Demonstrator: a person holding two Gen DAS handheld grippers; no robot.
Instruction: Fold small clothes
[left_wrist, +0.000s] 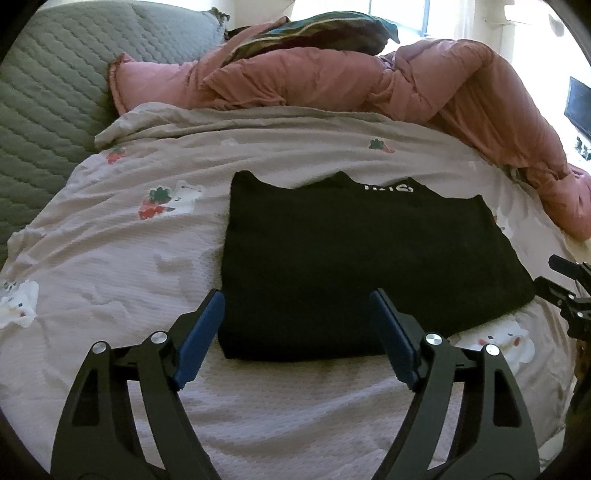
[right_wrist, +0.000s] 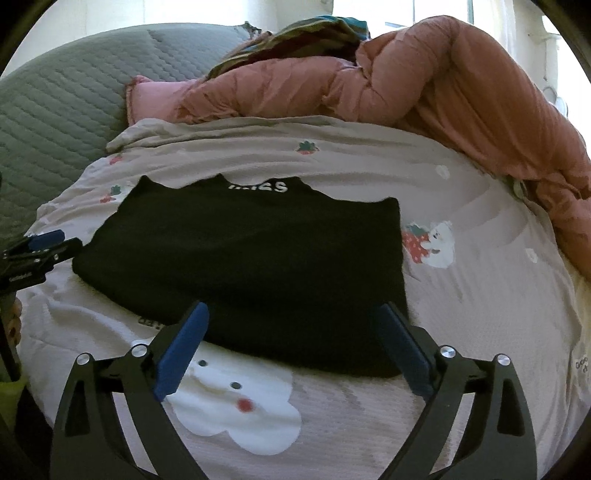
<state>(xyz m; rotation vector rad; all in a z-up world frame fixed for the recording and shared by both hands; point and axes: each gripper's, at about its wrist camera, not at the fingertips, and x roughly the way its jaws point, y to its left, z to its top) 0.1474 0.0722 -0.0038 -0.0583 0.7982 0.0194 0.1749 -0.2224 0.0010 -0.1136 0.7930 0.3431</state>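
A bed fills both views, covered by a pale sheet printed with white bears and strawberries. To its far left lies a grey-green quilted cover. Along the far edge and down the right side a pink duvet is heaped in thick folds, with a pink pillow at its left end and a dark striped cloth on top. Bright window light comes in behind.

In the middle of the sheet lies the black garment, folded into a flat, roughly rectangular stack with its near edge doubled over. White lettering shows at its far edge, partly hidden by the fold. A scrap of dark print shows on the sheet just under its near left edge in the right wrist view.

The left gripper hangs over the garment's near left corner, its blue pads set wide apart. Nothing is held between them; the cloth seen between them lies flat on the bed. The right gripper hangs over the near right corner, its jaws spread wider, also empty, with the right pad over the garment's right edge. Whether either pad brushes the cloth cannot be told.

Each gripper shows at the edge of the other's view, beside the garment.
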